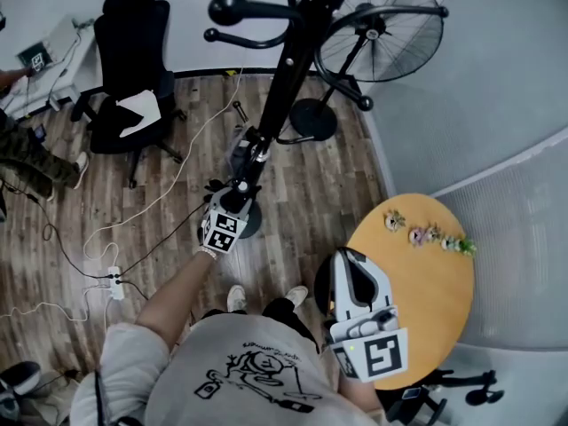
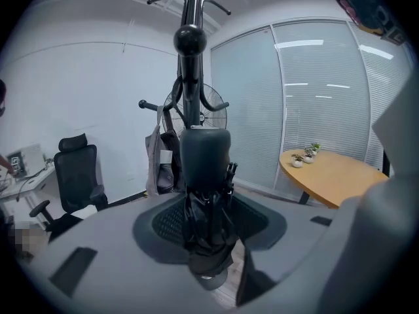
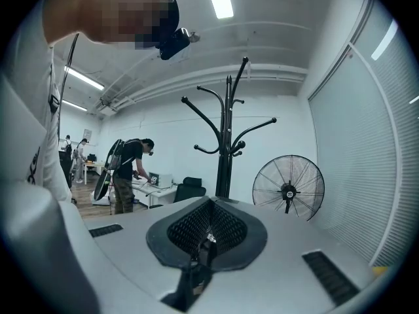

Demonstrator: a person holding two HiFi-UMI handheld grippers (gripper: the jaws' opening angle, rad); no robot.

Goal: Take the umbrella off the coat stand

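Left gripper (image 2: 208,231) is clamped on the folded black umbrella (image 2: 206,175), right by the coat stand (image 2: 190,77) (not clear of it yet, I'd say). Right gripper (image 3: 204,244) is pinched shut, empty.

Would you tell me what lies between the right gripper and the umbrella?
Only bare wooden floor, as the head view shows; the umbrella is clamped in the left gripper.

Black folded umbrella (image 2: 206,221) – upright, beside the coat stand (image 2: 190,84) pole.
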